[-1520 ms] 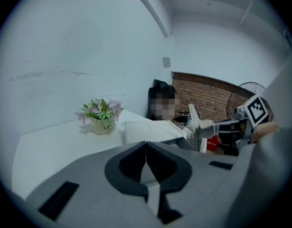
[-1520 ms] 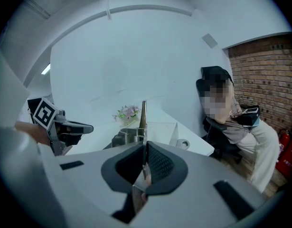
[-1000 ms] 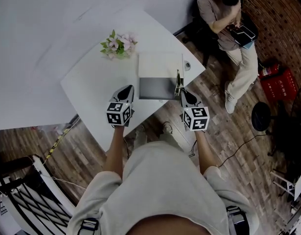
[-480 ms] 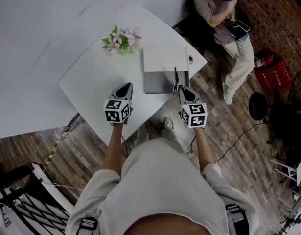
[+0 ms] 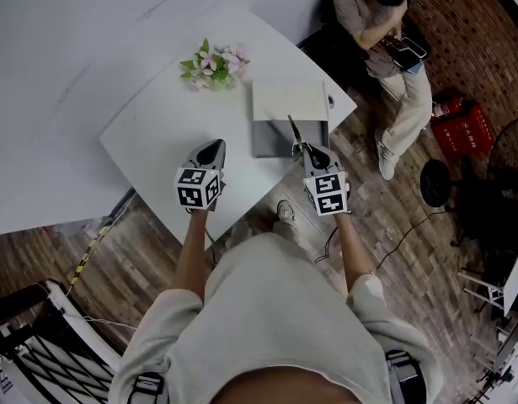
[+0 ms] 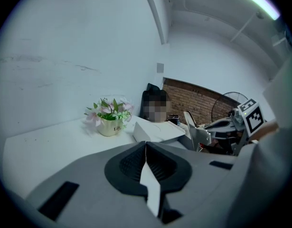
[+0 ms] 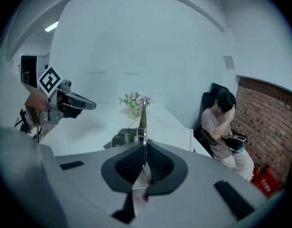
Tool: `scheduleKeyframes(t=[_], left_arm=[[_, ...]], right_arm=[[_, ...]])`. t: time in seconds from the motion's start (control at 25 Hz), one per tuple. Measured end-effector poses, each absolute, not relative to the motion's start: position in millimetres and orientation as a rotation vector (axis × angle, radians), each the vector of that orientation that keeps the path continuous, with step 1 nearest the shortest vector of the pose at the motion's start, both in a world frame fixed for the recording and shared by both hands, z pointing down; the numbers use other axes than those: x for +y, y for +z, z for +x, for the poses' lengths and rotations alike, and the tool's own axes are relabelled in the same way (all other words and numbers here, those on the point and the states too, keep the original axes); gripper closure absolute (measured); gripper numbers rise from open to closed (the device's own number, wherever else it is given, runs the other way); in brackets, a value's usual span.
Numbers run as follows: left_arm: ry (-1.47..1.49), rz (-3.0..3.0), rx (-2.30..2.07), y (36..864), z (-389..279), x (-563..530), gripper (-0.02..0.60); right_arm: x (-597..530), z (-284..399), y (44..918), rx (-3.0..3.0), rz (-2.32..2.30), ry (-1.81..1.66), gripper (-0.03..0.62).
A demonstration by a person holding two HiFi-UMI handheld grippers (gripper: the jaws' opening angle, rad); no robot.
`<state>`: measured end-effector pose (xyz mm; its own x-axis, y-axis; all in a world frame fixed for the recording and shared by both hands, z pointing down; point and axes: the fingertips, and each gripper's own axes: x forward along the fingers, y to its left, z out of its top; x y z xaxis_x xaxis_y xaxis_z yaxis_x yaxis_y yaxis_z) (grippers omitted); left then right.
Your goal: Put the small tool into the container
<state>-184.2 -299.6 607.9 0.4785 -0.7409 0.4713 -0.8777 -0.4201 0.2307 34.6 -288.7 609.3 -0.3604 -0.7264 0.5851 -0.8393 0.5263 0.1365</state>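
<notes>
Looking down from the head view, the white table (image 5: pixel 149 133) carries a pot of flowers (image 5: pixel 213 61) and the container (image 5: pixel 275 139), an open grey tray with its pale lid (image 5: pixel 290 101) lying just behind it. The right gripper (image 5: pixel 309 151) hangs at the container's near right corner, and the small tool (image 5: pixel 293 130) juts up and forward from it over the tray. The left gripper (image 5: pixel 212 150) hovers above bare table, well apart from the container.

In the left gripper view the fingers meet in one line with nothing between them. The right gripper and its tool show off to the right, beside the lid.

In the right gripper view the fingers are pressed together on the tool's lower end, and its narrow blade stands straight up beyond them.

The tool looks thin, stiff and light, probably metal and so slick. Held only at one end, it could pivot if knocked on the tray wall. Pinching its flat sides, closer to the middle, seems the surer hold.
</notes>
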Motion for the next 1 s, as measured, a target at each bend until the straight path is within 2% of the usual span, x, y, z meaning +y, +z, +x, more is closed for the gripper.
scheduleKeyframes(t=[1.0], left_arm=[[0.358,2.257,-1.386,603,-199,-305,0.571]], right_arm=[[-314,17,644,-1.766,0.744,-0.514,0.592]])
